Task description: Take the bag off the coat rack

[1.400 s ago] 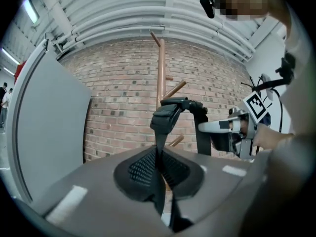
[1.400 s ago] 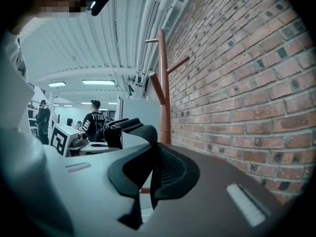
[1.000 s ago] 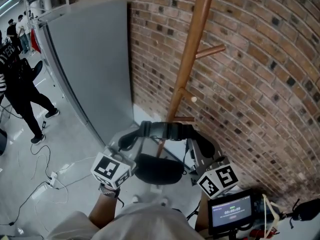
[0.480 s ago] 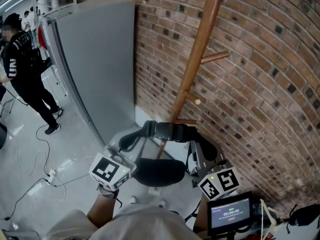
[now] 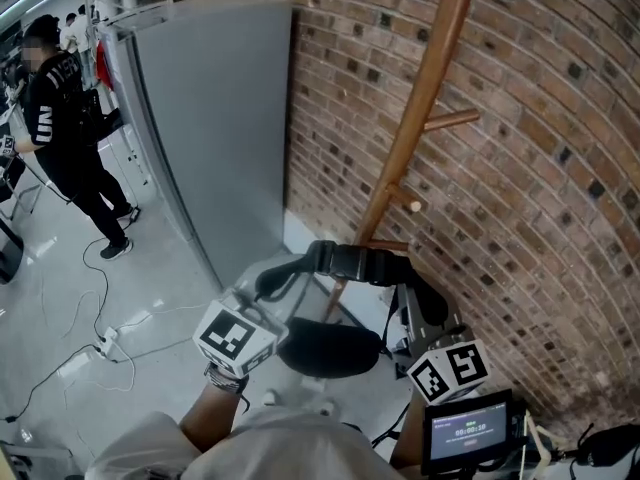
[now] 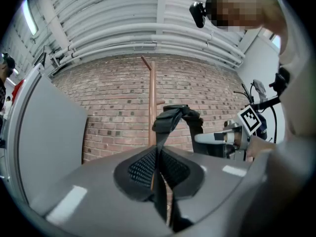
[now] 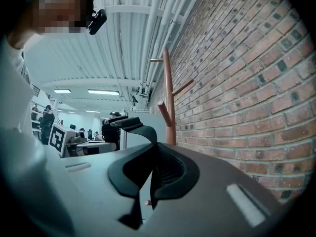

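Note:
A black bag hangs by its strap, which is stretched between my two grippers. The left gripper is shut on the strap's left end, and in the left gripper view the strap runs between its closed jaws. The right gripper is shut on the right end, where the strap is pinched the same way. The wooden coat rack stands against the brick wall. The strap crosses in front of its pole, just below the lowest peg. Whether they touch is unclear.
A tall grey panel stands left of the rack against the brick wall. A person in black stands at far left. Cables lie on the floor. A device with a lit screen sits at lower right.
The head view has swung, so the rack and panel sit further right. Both grippers keep their hold on the strap. The person in black has come closer at the left.

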Tool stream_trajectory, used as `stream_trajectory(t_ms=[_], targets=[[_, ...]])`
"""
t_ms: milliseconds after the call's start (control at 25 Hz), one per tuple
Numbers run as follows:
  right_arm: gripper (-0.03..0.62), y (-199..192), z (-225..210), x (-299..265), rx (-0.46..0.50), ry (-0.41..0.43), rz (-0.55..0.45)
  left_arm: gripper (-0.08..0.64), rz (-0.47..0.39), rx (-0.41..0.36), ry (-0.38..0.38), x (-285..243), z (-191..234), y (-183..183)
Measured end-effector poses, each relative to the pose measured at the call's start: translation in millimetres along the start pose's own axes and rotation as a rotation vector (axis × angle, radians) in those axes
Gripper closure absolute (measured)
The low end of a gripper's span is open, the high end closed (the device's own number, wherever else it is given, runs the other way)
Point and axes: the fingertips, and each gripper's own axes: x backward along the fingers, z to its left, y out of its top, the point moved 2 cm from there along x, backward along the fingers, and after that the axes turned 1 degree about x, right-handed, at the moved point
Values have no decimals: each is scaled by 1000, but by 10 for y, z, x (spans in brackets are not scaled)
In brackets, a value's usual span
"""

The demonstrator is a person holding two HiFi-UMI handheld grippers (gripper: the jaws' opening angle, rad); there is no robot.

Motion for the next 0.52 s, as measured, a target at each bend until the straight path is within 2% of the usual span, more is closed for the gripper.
stream_trajectory(t_ms=[520], targets=[[588,-26,35,-74,0,17,7,555,7,0,27,53,77,-1]])
